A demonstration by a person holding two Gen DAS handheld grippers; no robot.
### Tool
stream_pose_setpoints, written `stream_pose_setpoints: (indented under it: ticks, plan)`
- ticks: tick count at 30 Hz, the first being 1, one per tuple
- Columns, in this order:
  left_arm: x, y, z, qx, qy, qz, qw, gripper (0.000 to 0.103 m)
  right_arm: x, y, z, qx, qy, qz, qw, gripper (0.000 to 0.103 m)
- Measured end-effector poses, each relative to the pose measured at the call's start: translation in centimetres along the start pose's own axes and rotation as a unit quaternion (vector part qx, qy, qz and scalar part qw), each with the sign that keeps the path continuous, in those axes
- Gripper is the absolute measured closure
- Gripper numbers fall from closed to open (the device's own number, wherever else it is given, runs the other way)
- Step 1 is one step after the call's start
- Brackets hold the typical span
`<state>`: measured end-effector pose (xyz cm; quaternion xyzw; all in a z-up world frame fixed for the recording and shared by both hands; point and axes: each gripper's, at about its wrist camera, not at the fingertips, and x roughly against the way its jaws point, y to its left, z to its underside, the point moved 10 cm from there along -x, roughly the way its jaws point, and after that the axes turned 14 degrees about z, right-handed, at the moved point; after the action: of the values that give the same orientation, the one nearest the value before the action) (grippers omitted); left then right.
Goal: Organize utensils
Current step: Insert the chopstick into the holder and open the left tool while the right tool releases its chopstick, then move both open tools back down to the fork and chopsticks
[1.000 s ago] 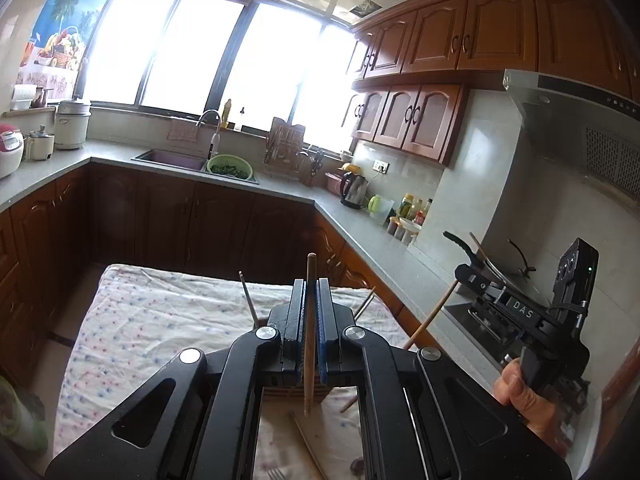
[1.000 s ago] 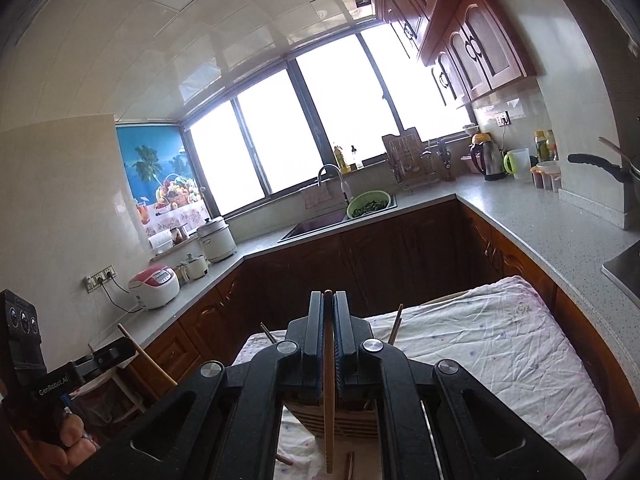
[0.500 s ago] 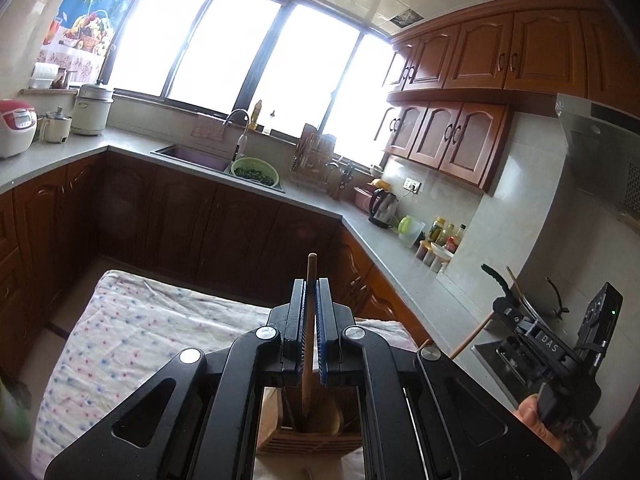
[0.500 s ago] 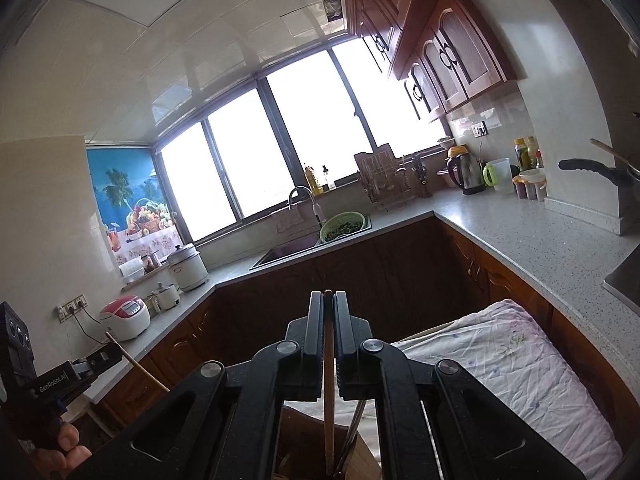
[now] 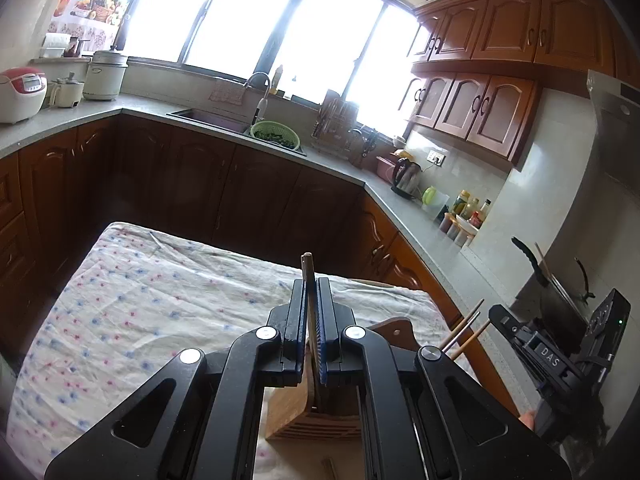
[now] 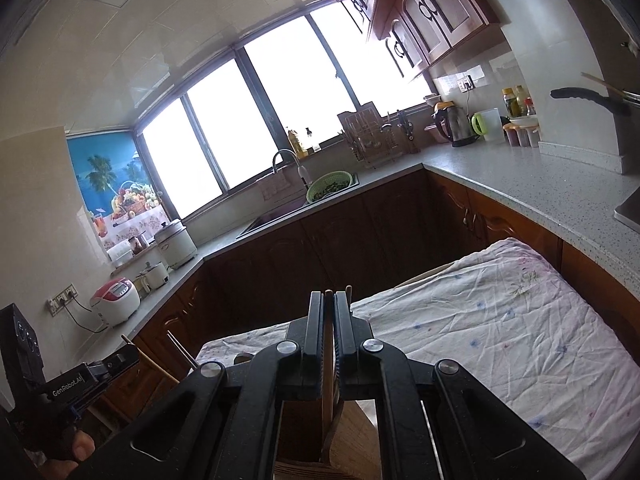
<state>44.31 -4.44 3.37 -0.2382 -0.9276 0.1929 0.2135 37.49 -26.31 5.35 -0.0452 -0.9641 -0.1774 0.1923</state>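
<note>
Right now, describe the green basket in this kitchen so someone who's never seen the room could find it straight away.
Start at the big window and drop to the grey counter under it, where the sink has a curved tap. The green basket sits at the sink's right end, just left of the dish rack. It is the only bright green slotted bowl there, with dark leafy greens inside.

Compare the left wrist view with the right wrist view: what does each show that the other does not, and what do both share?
Only the left wrist view shows the left gripper head-on, jaws shut on a wooden stick, and the cooker hood.

Only the right wrist view shows the right gripper head-on, jaws shut on a chopstick, and the wall socket beside the red rice cooker.

Both show the wooden utensil holder below the jaws, the floral cloth, the green colander and the kettle.
</note>
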Motion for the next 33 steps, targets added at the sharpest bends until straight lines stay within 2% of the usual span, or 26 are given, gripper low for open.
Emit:
stream_pose_setpoints:
  ticks: [11,16,19,20,21,23,25,26,27,28,30,33]
  plan:
    - [-0.4,0.4,-0.1,-0.003,0.013,-0.009,0.9999,0.099,0.0,0.1,0.0,0.006,0.013,0.003,1.0,0.098]
    - [-0.6,0.5,0.0,-0.002,0.022,-0.01,0.9997,0.099,-0.3,0.0,0.0,0.006,0.021,0.001,1.0,0.094]
    - [-0.7,0.7,0.2,0.005,0.028,-0.008,0.9996,0.096,-0.2,0.0,0.0,0.002,0.025,-0.002,1.0,0.091]
    - [-0.6,0.8,0.3,0.008,0.029,-0.009,0.9995,0.09,-0.1,-0.1,0.0,0.001,0.025,0.001,1.0,0.09]
    - [-0.5,0.9,0.3,0.011,0.029,-0.01,0.9995,0.078,0.0,-0.2,0.0,0.0,0.024,0.003,1.0,0.084]
    - [0.0,1.0,0.4,0.013,0.023,-0.013,0.9996,0.062,0.3,-0.5,-0.1,-0.006,0.024,0.005,1.0,0.072]
    - [0.6,1.0,0.6,0.015,0.02,-0.016,0.9995,0.053,0.7,-0.9,-0.2,-0.015,0.021,0.003,1.0,0.05]
    - [0.9,1.1,0.8,0.018,0.023,-0.02,0.9994,0.037,1.0,-1.0,-0.2,-0.02,0.02,0.002,1.0,0.042]
    - [1.3,1.2,1.0,0.022,0.022,-0.023,0.9992,0.023,1.3,-1.2,-0.2,-0.024,0.018,0.0,1.0,0.027]
    - [1.8,1.2,1.2,0.023,0.017,-0.024,0.9993,0.021,1.6,-1.4,-0.3,-0.027,0.017,-0.002,0.999,0.018]
    - [2.8,1.2,1.7,0.021,0.014,-0.029,0.9992,0.015,2.4,-1.6,-0.1,-0.029,0.015,-0.007,0.999,0.012]
    - [4.0,1.0,2.8,0.016,0.019,-0.032,0.9992,0.013,3.6,-1.9,0.7,-0.027,0.018,-0.013,0.999,0.012]
